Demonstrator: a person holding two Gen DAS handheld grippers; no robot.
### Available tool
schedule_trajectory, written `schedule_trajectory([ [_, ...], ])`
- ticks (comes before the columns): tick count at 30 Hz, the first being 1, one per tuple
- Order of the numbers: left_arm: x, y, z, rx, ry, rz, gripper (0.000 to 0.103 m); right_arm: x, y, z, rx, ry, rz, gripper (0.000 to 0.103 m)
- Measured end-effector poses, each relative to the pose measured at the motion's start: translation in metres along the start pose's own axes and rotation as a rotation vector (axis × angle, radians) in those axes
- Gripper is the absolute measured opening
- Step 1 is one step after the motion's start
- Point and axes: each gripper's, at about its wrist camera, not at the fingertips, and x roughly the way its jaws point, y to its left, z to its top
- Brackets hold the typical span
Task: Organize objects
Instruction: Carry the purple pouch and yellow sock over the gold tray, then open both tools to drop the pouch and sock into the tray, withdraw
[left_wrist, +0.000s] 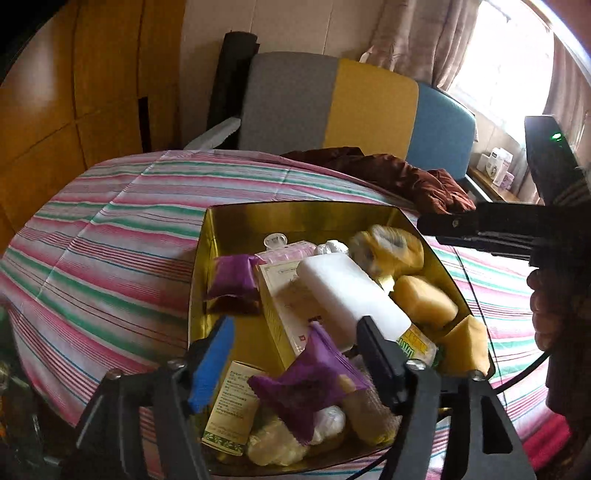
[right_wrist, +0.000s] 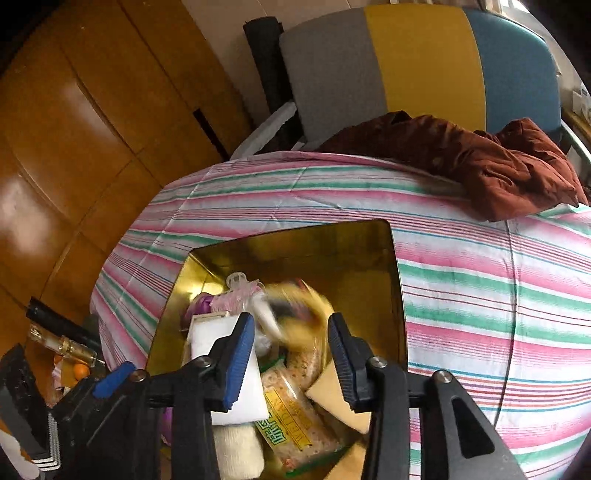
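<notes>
A gold-lined open box sits on the striped cloth and holds several things: a white block, purple packets, yellow packets and a cream carton. My left gripper is open over the box's near end. A purple packet lies loose between its fingers, and the pads are clear of it. My right gripper is open above the same box. A blurred yellow packet is just beyond its tips and is not gripped. A cracker packet lies below.
A striped pink and green cloth covers the surface around the box. A brown garment is heaped at the far right edge. Behind it stands a grey, yellow and blue chair back. Wooden cabinets line the left. A person's hand holds the right tool.
</notes>
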Motion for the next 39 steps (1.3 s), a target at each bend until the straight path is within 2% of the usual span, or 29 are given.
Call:
schedule_trajectory([
  [1, -0.002, 0.001, 0.0, -0.006, -0.004, 0.015, 0.087, -0.002, 0.0, -0.003, -0.006, -0.001, -0.01, 0.042],
  [6, -0.011, 0.002, 0.005, -0.029, -0.031, 0.076, 0.102, -0.012, 0.011, -0.02, -0.069, -0.021, -0.09, 0.045],
  [10, -0.023, 0.0, 0.006, -0.046, -0.053, 0.108, 0.103, -0.022, 0.021, -0.039, -0.109, -0.042, -0.148, 0.047],
  [17, -0.042, -0.01, 0.005, -0.052, -0.107, 0.191, 0.103, -0.029, 0.033, -0.071, -0.124, -0.056, -0.186, 0.048],
  [21, -0.05, -0.021, 0.004, -0.029, -0.128, 0.332, 0.103, -0.033, 0.036, -0.086, -0.121, -0.058, -0.194, 0.048],
  [24, -0.056, -0.025, -0.002, -0.013, -0.129, 0.325, 0.103, -0.035, 0.04, -0.094, -0.124, -0.058, -0.195, 0.048],
  [29, -0.056, -0.025, -0.008, -0.043, -0.091, 0.266, 0.103, -0.041, 0.046, -0.105, -0.137, -0.073, -0.206, 0.048],
  [39, -0.06, -0.028, -0.011, -0.07, -0.1, 0.22, 0.102, -0.041, 0.049, -0.111, -0.147, -0.076, -0.223, 0.048],
])
